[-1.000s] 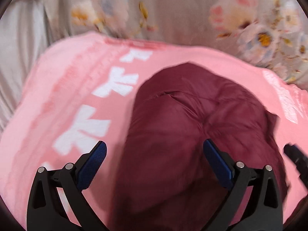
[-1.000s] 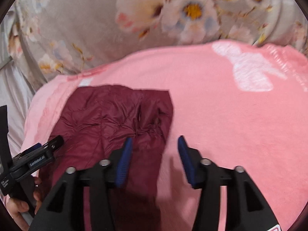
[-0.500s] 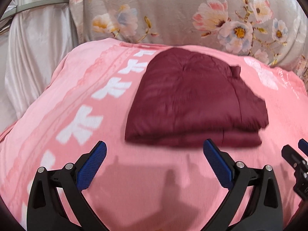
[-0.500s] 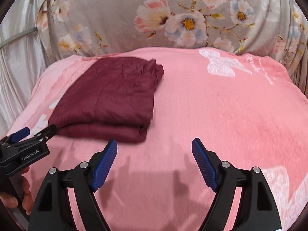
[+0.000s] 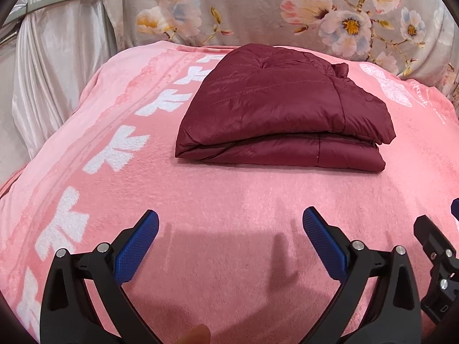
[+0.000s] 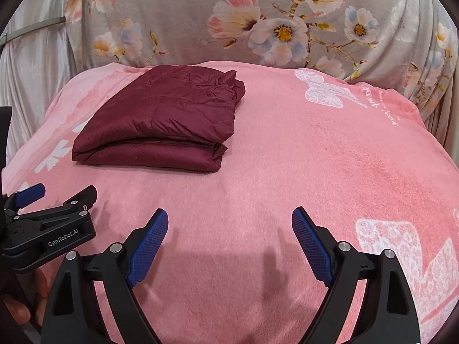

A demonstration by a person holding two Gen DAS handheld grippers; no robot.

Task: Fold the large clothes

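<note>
1. my left claw point(image 5: 229, 223) is spread wide and empty, and my right claw point(image 6: 229, 220) is just as wide with nothing between its blue pads point(image 6: 147, 246).
2. a second ago both claws were down over the maroon jacket point(image 5: 282, 109), the right one narrowed beside its edge; since then i have pulled both back toward the near side and opened them, and the jacket now lies well apart from either.
3. the jacket sits folded into a compact, stacked rectangle on the pink blanket point(image 5: 229, 200) of the bed, toward the far left part of it, close to the floral cover point(image 6: 258, 23) behind.
4. i read that as the last fold being released: the layers lie one over the other and hold their shape with no help, so the fold looks finished or very nearly so. one corner at the far right of the bundle is a little rumpled.
5. pose: both claws hover low over the near blanket, pointing toward the far side, side by side; the left one shows at the left edge of the right wrist view, and shadows of the fingers fall on the blanket just ahead.
</note>
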